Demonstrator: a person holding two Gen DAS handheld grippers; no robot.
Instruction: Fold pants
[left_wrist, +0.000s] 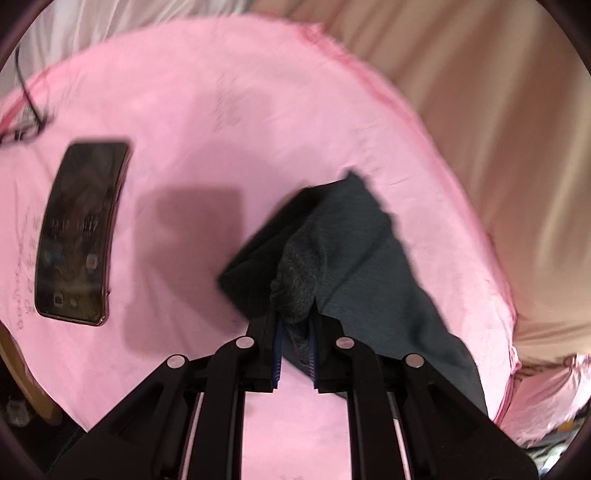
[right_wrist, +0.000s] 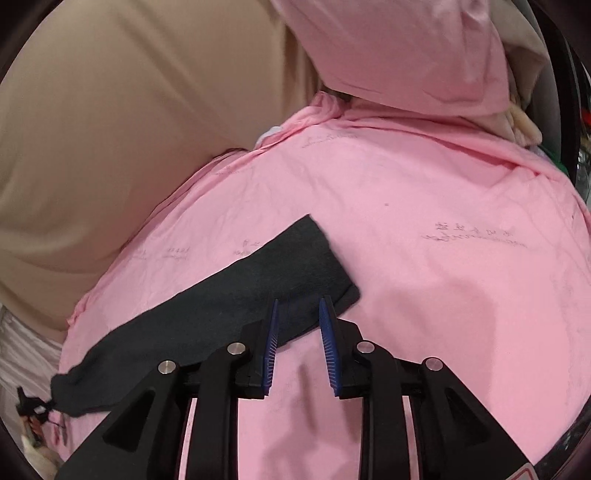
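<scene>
While left gripper (left_wrist: 295, 325) jaws pinch dark pants (left_wrist: 351, 251), right gripper (right_wrist: 297, 325) jaws gape empty over pink sheet (right_wrist: 424, 184).

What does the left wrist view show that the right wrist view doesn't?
Only the left wrist view shows a phone lying screen-up on the pink sheet, a black cable at the far left edge, and the left tool shut on a bunched fold of the dark pants. Only the right wrist view shows the right tool, jaws apart above the pants' near edge, and faint writing on the sheet. Both show the pants, the sheet and a beige curtain.
</scene>
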